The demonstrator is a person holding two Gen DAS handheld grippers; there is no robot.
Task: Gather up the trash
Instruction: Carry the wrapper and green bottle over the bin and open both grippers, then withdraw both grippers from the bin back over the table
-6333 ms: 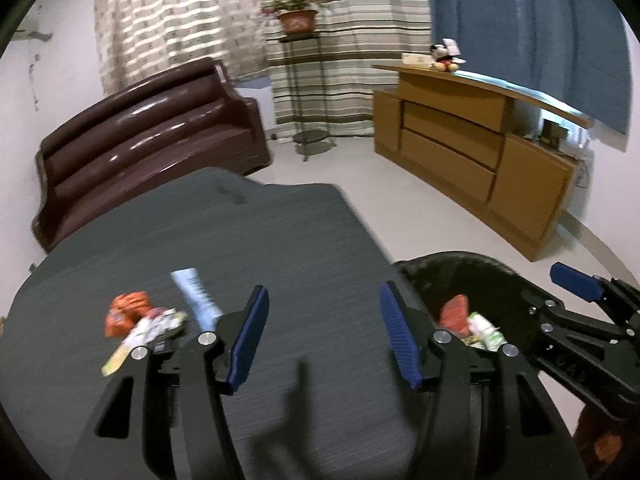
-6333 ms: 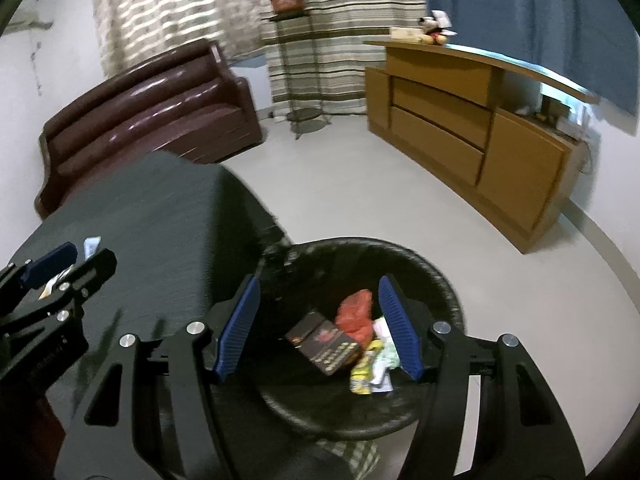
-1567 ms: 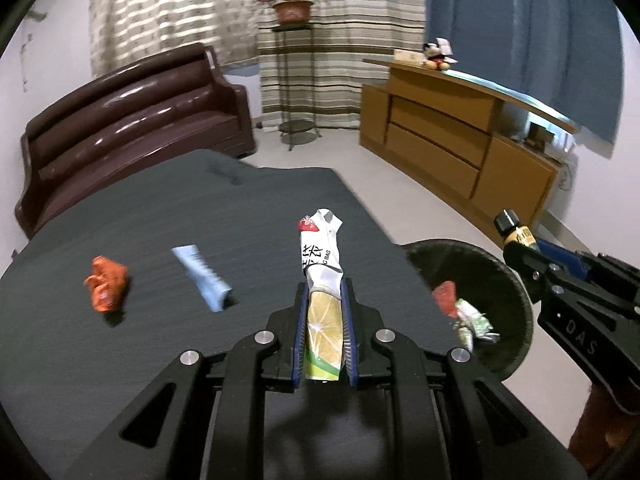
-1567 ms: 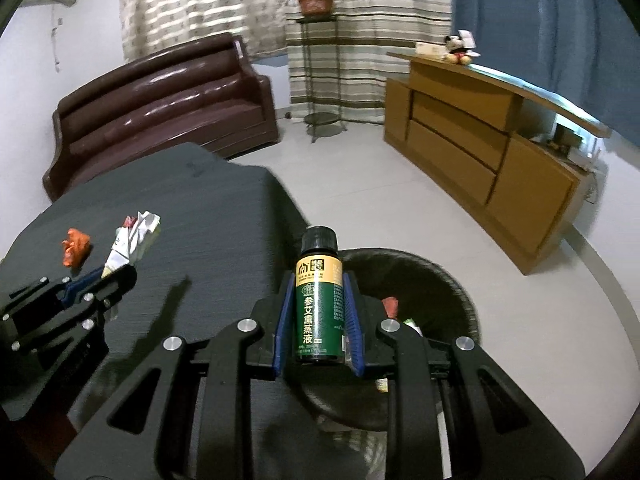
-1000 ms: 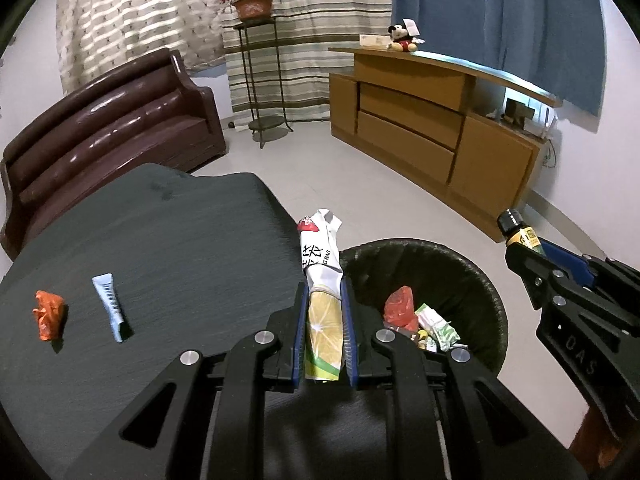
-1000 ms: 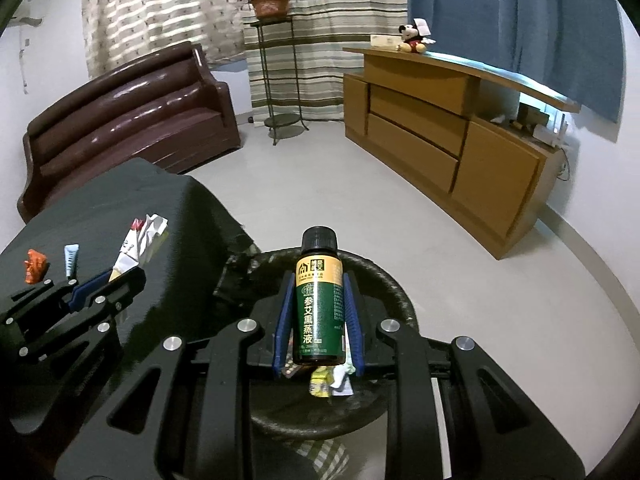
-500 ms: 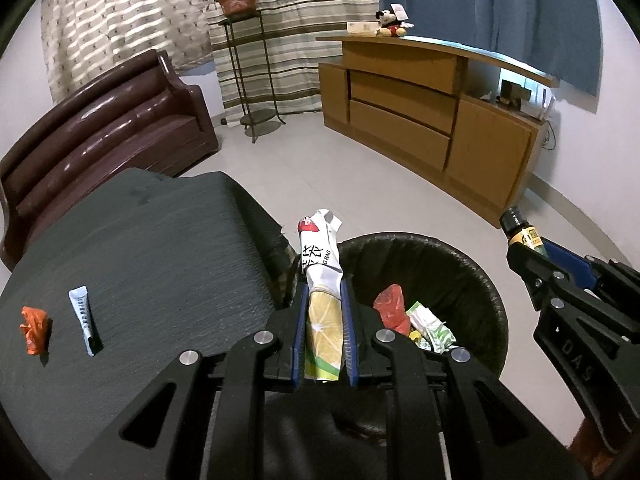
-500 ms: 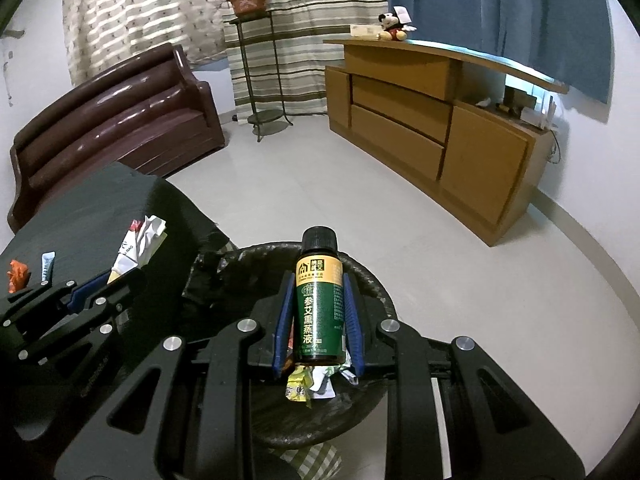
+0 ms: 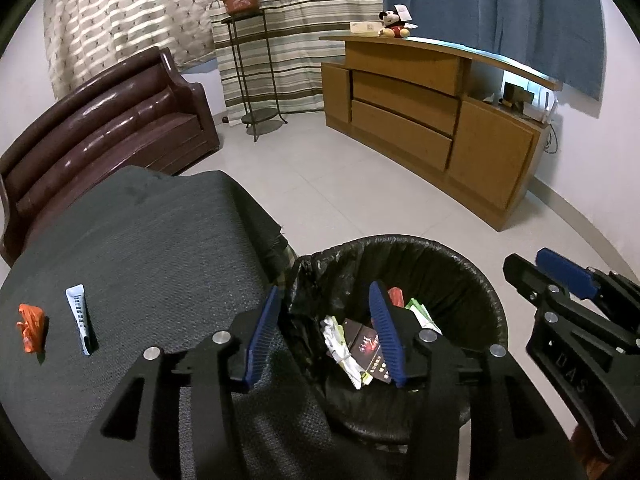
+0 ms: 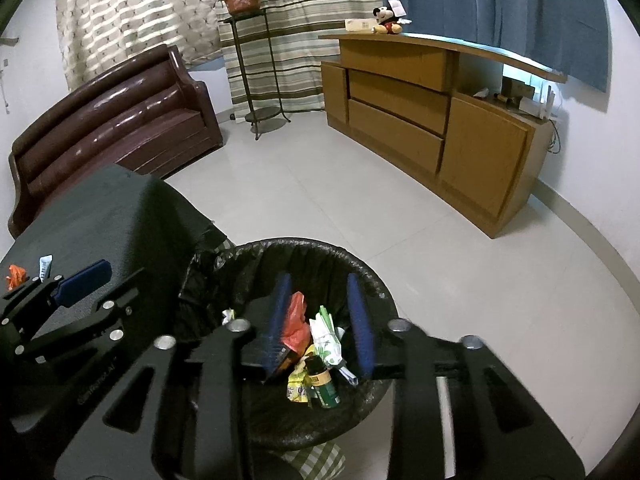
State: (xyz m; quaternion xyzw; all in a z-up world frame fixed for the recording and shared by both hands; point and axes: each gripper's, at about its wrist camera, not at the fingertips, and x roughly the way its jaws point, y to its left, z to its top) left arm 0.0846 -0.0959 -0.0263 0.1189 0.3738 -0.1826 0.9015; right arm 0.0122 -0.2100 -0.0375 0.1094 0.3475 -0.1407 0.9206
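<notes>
Orange trash, a crumpled wrapper [image 9: 31, 328], is seen at nine o'clock on the dark table [image 9: 160, 248], with a small white tube [image 9: 81, 317] just beside it. Both are yet to be picked up. Nothing is held by the left gripper [image 9: 326, 330]; its jaws have just been spread over the black bin [image 9: 460, 264]. The right gripper [image 10: 322, 316] has been opened too, and is empty. A green bottle [image 10: 322, 380] is seen lying in the bin at six o'clock among wrappers.
</notes>
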